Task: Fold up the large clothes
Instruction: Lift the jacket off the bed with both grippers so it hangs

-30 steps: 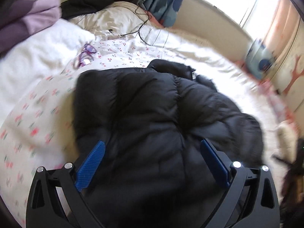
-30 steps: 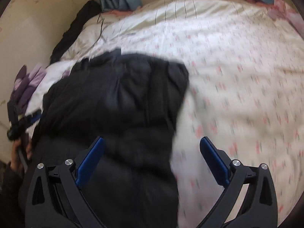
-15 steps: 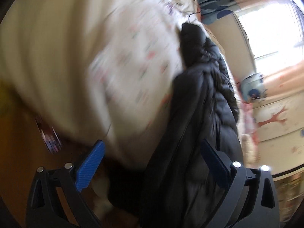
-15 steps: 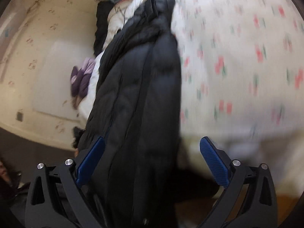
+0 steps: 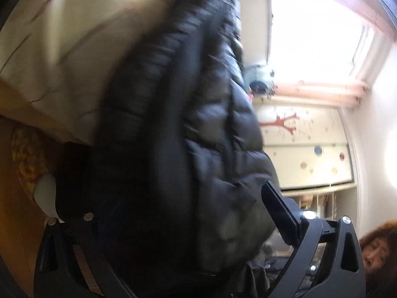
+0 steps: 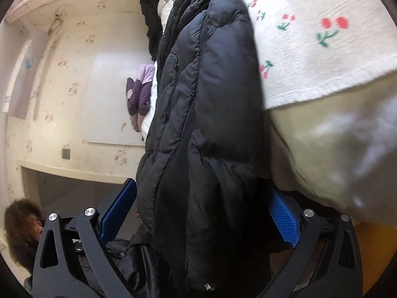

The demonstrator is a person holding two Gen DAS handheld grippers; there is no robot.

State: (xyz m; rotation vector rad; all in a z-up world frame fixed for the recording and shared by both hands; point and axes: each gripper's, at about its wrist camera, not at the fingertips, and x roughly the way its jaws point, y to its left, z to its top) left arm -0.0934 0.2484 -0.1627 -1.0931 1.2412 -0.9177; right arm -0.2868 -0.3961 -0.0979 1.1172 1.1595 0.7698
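Observation:
A black puffer jacket (image 5: 188, 134) lies folded on the bed and hangs over its edge; it also fills the middle of the right wrist view (image 6: 208, 124). My left gripper (image 5: 188, 213) is open, its jaws either side of the jacket's hem; the left finger is hidden behind the fabric. My right gripper (image 6: 198, 208) is open too, with the jacket's lower edge between its blue pads (image 6: 282, 213). Both views are rolled on their side and the left one is blurred.
The bed has a white cherry-print sheet (image 6: 322, 32) over a cream mattress side (image 6: 335, 144). A purple garment (image 6: 140, 92) and another black garment (image 6: 151, 24) lie near the head. A bright window (image 5: 315, 39) and a wooden floor (image 5: 15, 198) show.
Both grippers have dropped from above the bed to its edge and rolled sideways. They have closed in on the jacket's hem, which now sits between the open jaws.

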